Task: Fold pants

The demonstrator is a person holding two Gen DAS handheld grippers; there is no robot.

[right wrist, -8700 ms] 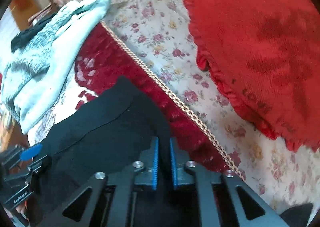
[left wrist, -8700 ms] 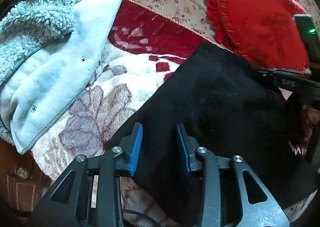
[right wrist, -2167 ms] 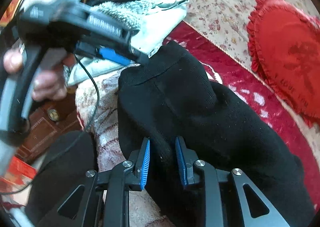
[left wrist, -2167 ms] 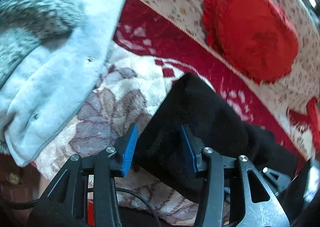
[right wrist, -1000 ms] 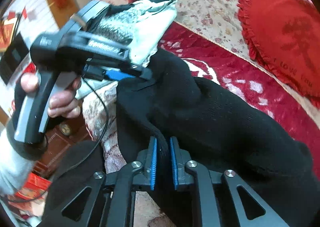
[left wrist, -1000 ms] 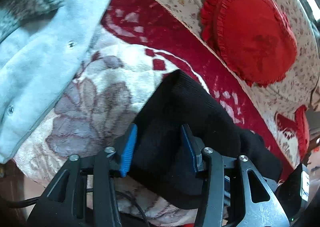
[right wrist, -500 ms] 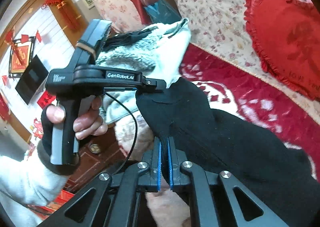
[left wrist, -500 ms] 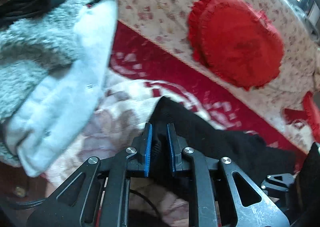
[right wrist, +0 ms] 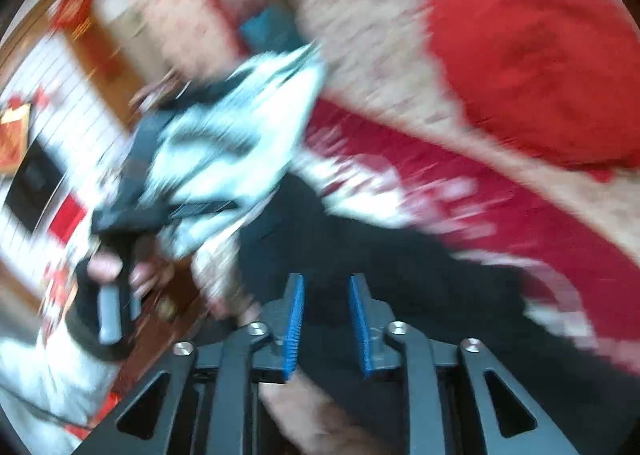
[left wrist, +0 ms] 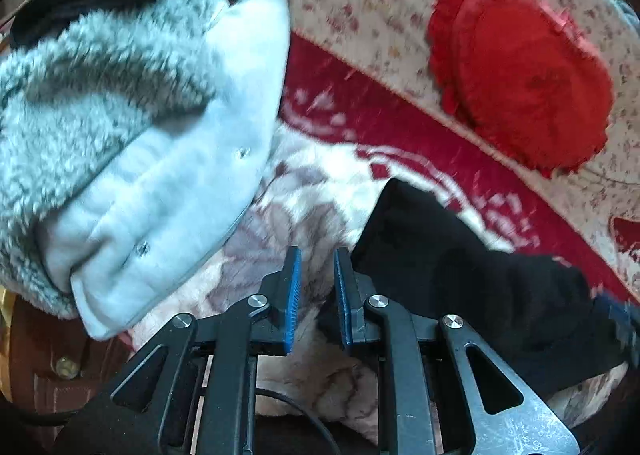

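The black pants (left wrist: 460,271) lie on the red and white floral blanket (left wrist: 316,199), to the right of my left gripper (left wrist: 316,287). That gripper is open and empty, just off the pants' left edge. In the blurred right wrist view the pants (right wrist: 400,279) lie ahead of my right gripper (right wrist: 326,323), which is open with nothing between its blue pads. The left gripper's handle and hand (right wrist: 116,267) show at the left of that view.
A pale grey fleece-lined jacket (left wrist: 132,143) lies on the left of the blanket. A red heart-shaped cushion (left wrist: 524,67) leans on the floral sofa back (left wrist: 360,3). A brown wooden edge (left wrist: 48,359) is at the lower left.
Both grippers were shut on the pants' edge half a second ago; now both have opened and let go. The pants have dropped onto the blanket. The right view is blurred by motion.
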